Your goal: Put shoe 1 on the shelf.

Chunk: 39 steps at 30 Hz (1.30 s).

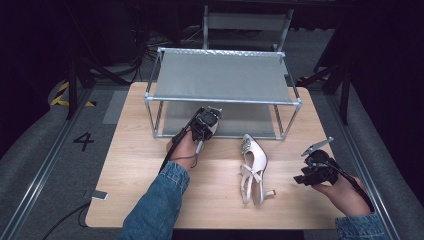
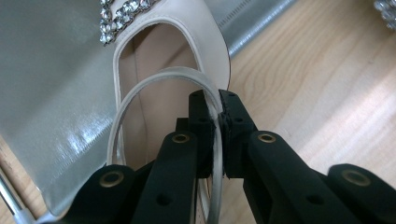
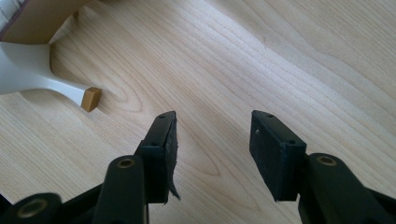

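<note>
Two pale shoes with sparkly stones are out, and it looks like they are being put away on the grey rack (image 1: 222,77). One shoe (image 2: 163,60) is held by the left claw (image 2: 218,112), at the front of the rack's low shelf (image 2: 51,93). The claw is pinched tight on the thin back strap (image 2: 140,88) of that shoe. The shoe's toe points in over the shiny grey shelf, so this step seems to be setting the first shoe down there.

The other shoe (image 1: 253,167) lies on the wooden surface (image 1: 145,170), in front of the rack and between the two hands. The right claw (image 3: 212,140) hangs over bare wood with its two sides spread wide, holding nothing. It is near that shoe's heel (image 3: 56,86) but not touching it.

Next, I think the left claw needs to slide its shoe fully onto the shelf and then let go of the strap. The right claw would need to move to the other shoe and close on a thin part, like its strap
</note>
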{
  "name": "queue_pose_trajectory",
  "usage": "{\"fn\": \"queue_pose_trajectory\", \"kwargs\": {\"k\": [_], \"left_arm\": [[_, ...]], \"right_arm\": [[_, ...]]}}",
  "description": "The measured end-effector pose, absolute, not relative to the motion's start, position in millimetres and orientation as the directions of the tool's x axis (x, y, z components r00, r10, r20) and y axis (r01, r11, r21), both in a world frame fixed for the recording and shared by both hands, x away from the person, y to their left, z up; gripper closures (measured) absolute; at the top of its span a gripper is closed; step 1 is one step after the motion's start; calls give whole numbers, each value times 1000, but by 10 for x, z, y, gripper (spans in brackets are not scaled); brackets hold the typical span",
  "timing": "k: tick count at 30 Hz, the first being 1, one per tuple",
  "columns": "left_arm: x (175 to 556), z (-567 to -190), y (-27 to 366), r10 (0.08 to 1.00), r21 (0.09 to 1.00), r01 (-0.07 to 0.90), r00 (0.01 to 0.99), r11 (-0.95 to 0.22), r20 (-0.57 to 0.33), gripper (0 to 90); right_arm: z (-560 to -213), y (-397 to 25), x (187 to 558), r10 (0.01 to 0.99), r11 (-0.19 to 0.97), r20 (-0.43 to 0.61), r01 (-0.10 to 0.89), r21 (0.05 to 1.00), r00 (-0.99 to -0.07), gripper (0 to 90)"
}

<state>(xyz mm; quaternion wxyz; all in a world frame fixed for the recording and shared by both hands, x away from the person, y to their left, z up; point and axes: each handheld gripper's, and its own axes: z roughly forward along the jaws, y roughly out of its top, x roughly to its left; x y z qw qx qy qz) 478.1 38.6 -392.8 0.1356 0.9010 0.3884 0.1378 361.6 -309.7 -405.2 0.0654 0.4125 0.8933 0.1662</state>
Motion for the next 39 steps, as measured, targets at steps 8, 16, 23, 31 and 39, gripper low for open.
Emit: {"fn": "queue_pose_trajectory", "kwargs": {"k": [8, 16, 23, 31, 39], "left_arm": [[4891, -3994, 345, 751, 354, 675, 644, -647, 144, 850], [4857, -3973, 302, 782, 427, 679, 613, -597, 118, 671], [4783, -3867, 359, 762, 454, 659, 644, -599, 71, 528], [4534, -3694, 532, 753, 468, 657, 658, -591, 27, 494], [4302, -3580, 810, 737, 430, 676, 675, -599, -34, 470]], "right_arm": [[-4081, -3089, 3611, 759, 606, 19, 717, 343, -651, 514], [-4088, -3090, 3609, 759, 607, 19, 718, 341, -651, 511], [-4084, -3082, 3608, 754, 612, 21, 714, 339, -656, 506], [-4082, -3023, 3649, 745, 621, 23, 707, 338, -666, 503], [-4079, -2912, 3733, 728, 642, 13, 690, 334, -685, 499]]}}
